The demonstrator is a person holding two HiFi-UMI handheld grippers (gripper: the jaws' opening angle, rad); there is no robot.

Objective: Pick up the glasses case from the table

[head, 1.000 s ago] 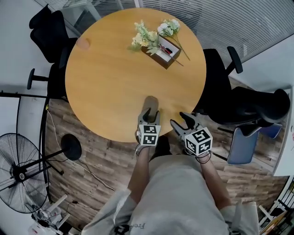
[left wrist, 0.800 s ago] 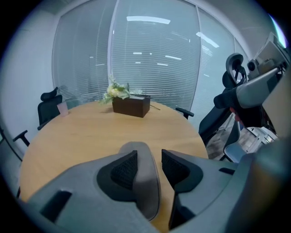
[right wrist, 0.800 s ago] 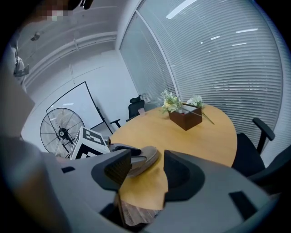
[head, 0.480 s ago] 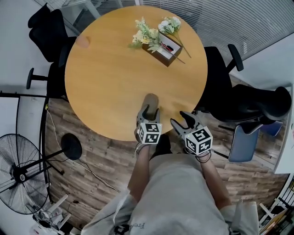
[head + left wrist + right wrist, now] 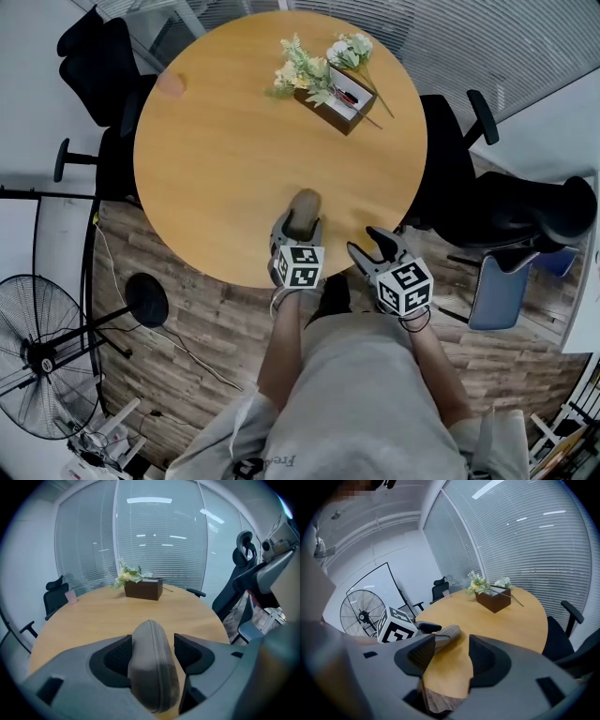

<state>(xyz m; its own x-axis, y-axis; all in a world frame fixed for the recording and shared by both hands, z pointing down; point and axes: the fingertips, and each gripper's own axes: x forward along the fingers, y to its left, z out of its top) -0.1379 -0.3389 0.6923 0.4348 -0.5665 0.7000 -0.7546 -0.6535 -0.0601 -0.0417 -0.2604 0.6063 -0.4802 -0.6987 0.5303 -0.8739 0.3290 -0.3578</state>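
The grey-brown glasses case point(image 5: 304, 204) lies on the round wooden table point(image 5: 225, 159) near its front edge. My left gripper point(image 5: 296, 227) straddles the case's near end. In the left gripper view the case point(image 5: 152, 663) fills the space between the two dark pads point(image 5: 117, 656); the jaws are opening, and a narrow gap shows at the right pad. My right gripper point(image 5: 379, 247) hovers at the table's rim to the right, open with nothing between its fingers. The right gripper view looks past the jaws point(image 5: 452, 656) to the case point(image 5: 448, 633) and the left gripper's marker cube point(image 5: 396, 625).
A brown box with flowers point(image 5: 336, 94) stands at the table's far side, and a small pink cup point(image 5: 172, 84) at its far left. Black office chairs point(image 5: 98, 66) ring the table. A floor fan point(image 5: 42, 352) stands at the lower left.
My left gripper has slid forward and slightly left along the case, and its jaws have widened around it. The right gripper has stayed where it was.
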